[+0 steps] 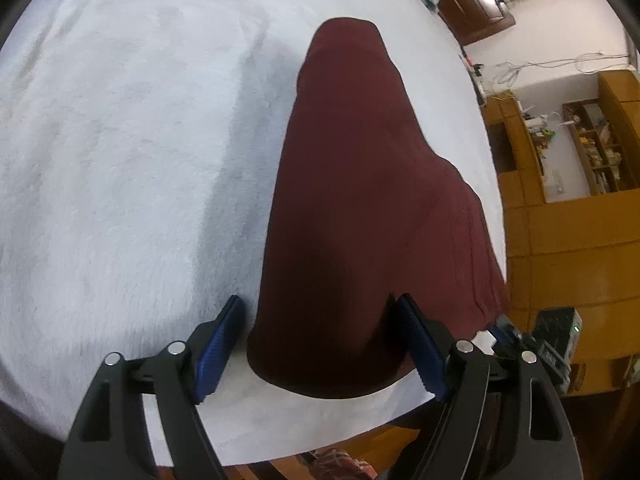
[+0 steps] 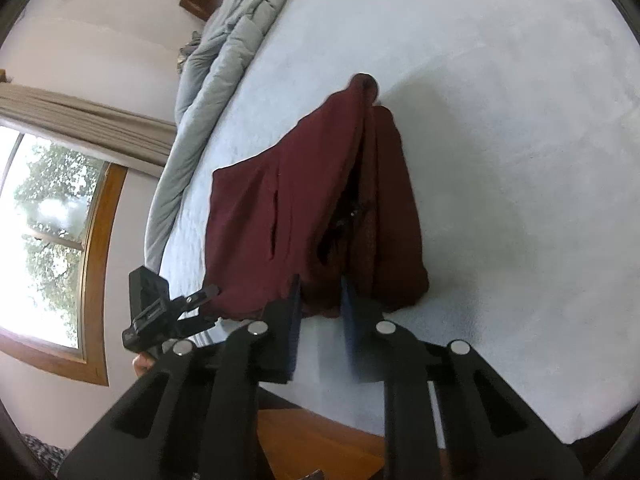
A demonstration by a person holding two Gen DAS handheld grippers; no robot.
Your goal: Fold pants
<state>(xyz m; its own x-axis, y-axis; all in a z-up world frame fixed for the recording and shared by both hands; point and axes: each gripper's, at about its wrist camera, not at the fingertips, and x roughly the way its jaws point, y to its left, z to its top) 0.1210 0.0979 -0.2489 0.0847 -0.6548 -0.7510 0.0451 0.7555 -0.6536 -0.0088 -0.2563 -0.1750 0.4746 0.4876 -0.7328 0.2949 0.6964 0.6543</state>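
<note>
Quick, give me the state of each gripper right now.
Left gripper: open, its jaws either side of the maroon pants, not pressing.
Right gripper: closing on the pants' near edge; grip cannot be told.

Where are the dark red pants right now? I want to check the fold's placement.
The dark red pants lie on the pale fluffy bed cover near its front edge, their near end between the left gripper's open blue pads.

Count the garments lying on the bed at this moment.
1: the maroon pants, lying lengthwise near the edge of the white bed, with one end between the left gripper's open fingers. A rumpled grey blanket lies along the far side.
</note>
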